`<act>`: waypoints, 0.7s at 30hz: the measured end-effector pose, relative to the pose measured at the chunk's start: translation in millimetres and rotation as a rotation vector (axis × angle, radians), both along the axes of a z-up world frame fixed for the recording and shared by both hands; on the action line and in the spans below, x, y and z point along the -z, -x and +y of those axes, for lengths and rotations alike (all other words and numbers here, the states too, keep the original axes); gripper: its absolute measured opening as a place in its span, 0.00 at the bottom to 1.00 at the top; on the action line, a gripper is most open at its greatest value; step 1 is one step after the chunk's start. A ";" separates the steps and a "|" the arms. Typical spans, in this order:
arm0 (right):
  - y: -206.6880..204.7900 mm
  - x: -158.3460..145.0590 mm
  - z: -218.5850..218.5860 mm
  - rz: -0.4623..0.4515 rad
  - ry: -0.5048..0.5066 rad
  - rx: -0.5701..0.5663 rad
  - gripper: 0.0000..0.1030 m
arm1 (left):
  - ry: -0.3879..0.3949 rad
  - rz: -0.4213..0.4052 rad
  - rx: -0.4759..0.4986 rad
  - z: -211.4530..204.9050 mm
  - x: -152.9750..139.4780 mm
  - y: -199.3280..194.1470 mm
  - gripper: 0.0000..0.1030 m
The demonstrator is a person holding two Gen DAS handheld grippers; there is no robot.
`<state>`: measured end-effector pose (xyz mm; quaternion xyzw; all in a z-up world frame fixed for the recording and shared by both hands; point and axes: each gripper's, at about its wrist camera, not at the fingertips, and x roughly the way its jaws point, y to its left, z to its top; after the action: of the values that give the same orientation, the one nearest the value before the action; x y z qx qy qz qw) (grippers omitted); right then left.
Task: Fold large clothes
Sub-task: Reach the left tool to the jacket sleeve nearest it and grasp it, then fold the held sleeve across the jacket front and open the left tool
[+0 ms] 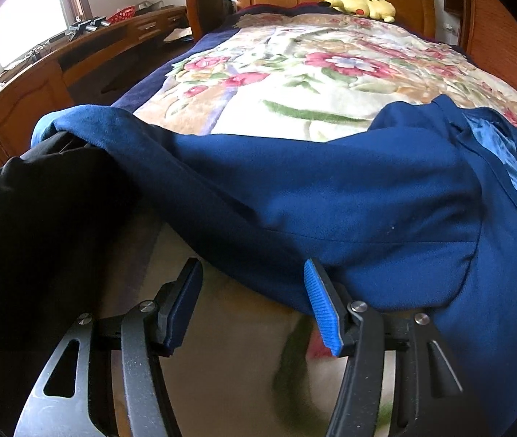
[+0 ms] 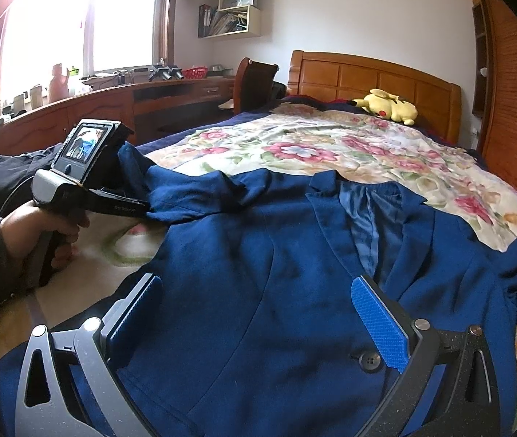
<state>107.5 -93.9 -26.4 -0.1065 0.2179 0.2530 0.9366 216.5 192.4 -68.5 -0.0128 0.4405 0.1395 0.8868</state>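
A dark blue suit jacket (image 2: 258,240) lies face up on the flowered blanket (image 2: 331,145), lapels and shiny lining toward the headboard, a black button (image 2: 368,359) near me. Its sleeve (image 1: 258,189) stretches leftward across the left wrist view. My left gripper (image 1: 252,267) is open just before the sleeve's lower edge; its right pad (image 1: 322,306) touches the cloth and only blanket shows between the fingers. My right gripper (image 2: 256,281) hovers open and wide over the jacket's front panel, holding nothing. A hand (image 2: 40,233) holds the left tool at the sleeve.
A black garment (image 1: 40,218) lies piled at the bed's left edge beside the sleeve. A yellow plush toy (image 2: 386,105) rests by the wooden headboard (image 2: 367,73). A long wooden desk (image 2: 113,102) and a chair (image 2: 255,83) stand left of the bed, a wardrobe (image 2: 513,109) on the right.
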 end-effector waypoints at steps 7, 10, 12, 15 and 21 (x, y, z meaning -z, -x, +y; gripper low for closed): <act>-0.3 0.1 -1.8 0.003 -0.003 0.003 1.00 | 0.128 0.023 0.020 7.9 6.3 -14.6 0.41; -0.6 0.2 -3.4 0.007 -0.008 0.004 1.00 | 0.124 0.021 0.049 1.6 4.9 -16.2 0.18; -0.6 0.3 -3.6 0.009 -0.009 0.004 1.00 | 0.095 -0.021 0.085 -7.6 -2.1 -13.1 0.06; -0.7 0.2 -4.2 0.008 -0.011 0.004 1.00 | -0.004 -0.071 0.129 -28.6 -17.6 -6.1 0.03; -1.6 -1.7 -10.1 0.014 -0.022 0.016 1.00 | -0.032 -0.171 0.216 -63.3 -61.3 10.0 0.02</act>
<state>109.1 -104.0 -24.7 -0.0927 0.2225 0.2484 0.9382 206.5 129.1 -7.2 0.0371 0.3598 0.0489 0.9310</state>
